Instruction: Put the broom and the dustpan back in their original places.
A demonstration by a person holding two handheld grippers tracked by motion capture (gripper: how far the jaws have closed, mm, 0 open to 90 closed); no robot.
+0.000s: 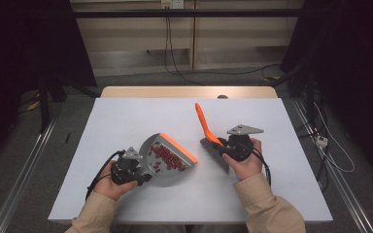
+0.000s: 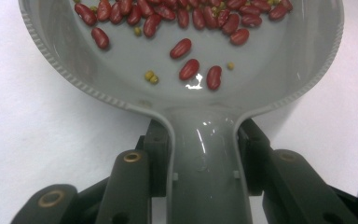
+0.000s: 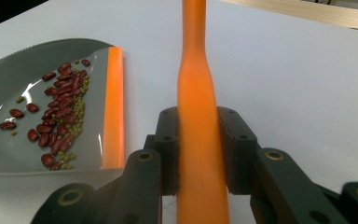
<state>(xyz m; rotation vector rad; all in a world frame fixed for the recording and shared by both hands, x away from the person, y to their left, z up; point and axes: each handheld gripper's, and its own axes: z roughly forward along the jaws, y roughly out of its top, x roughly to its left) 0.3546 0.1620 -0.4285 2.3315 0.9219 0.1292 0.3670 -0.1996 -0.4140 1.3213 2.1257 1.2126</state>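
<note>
The left tongs clamp the grey dustpan by its handle; red beans (plus small green ones) lie inside. The right tongs grip the orange-handled brush, bristles touching the white surface beside the pan.

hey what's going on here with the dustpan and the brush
A person at a white table works a gripper in each hand. The left gripper is clamped on the handle of a grey dustpan with an orange lip, which holds red beans and smaller green ones. The right gripper grips the orange handle of a small brush, whose bristles lie just right of the pan. The beans look already swept up, with none visible loose on the table.
</note>
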